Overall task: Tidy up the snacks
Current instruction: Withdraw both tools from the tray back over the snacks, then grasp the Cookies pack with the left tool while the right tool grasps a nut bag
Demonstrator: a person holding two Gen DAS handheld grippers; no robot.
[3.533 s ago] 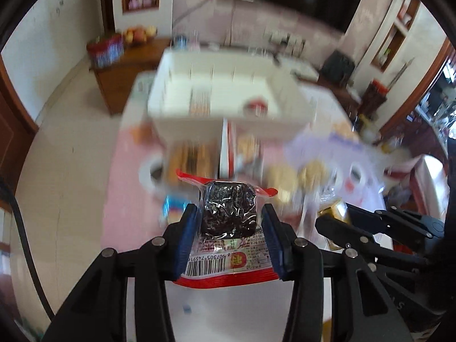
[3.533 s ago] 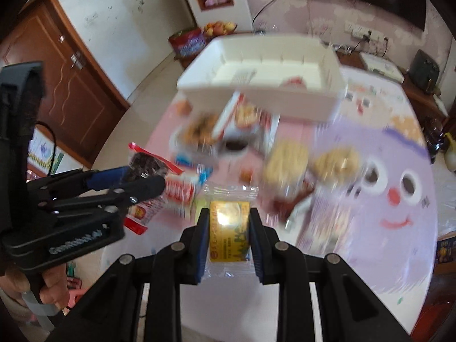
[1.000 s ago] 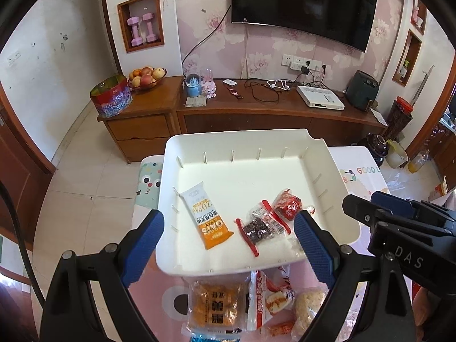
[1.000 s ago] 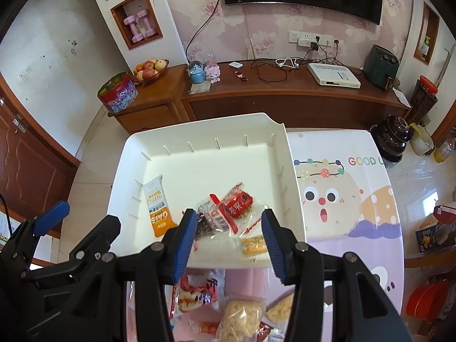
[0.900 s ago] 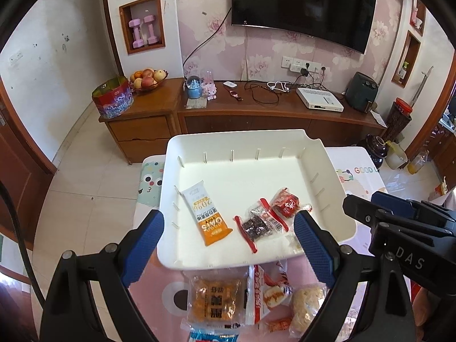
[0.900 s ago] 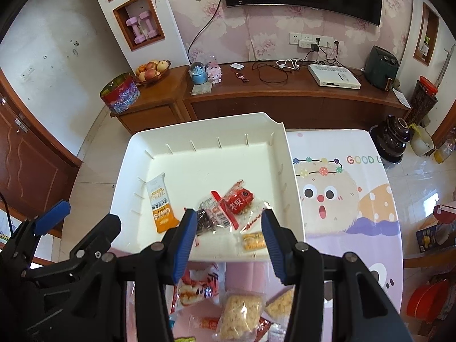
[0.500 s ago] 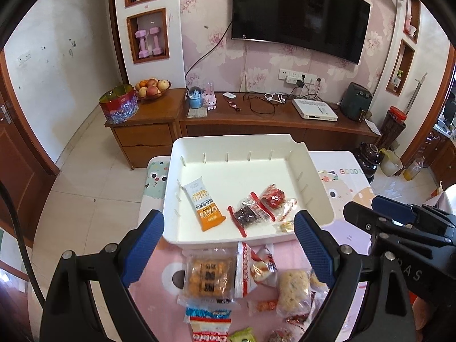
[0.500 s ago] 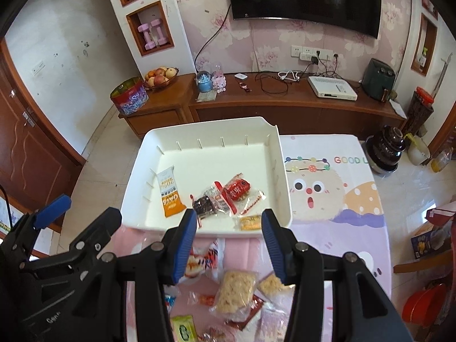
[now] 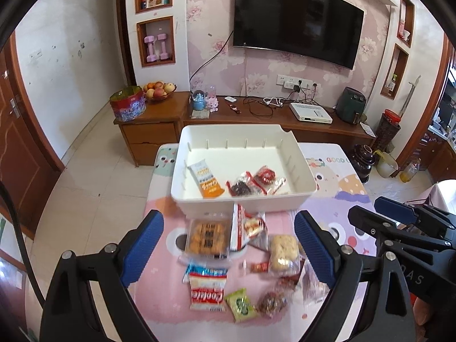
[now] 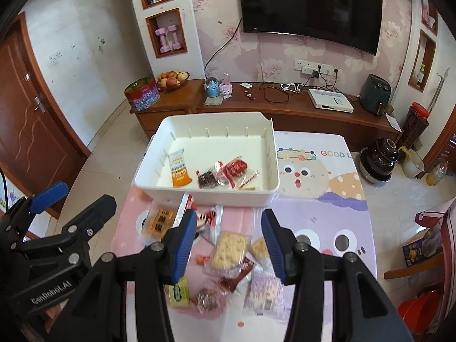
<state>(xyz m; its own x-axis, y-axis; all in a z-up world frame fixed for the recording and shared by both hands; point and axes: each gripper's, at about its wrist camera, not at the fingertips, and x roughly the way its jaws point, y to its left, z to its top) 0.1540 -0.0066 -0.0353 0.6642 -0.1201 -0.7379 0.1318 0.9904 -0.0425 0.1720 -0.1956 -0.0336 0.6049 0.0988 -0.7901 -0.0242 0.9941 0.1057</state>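
A few snacks already lie in the white bin mid-frame; many more packets wait on the bench below it. Both the left gripper and right gripper hover with fingers spread, empty.

The near snack packets are blurred, their labels unreadable.

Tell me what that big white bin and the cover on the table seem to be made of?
The white bin looks like moulded plastic: smooth, matte, with thin ribs along the inner walls. The table cover looks like a soft printed sheet, vinyl or coated cloth, with cartoon faces and a faint sheen; which one the pictures leave open.
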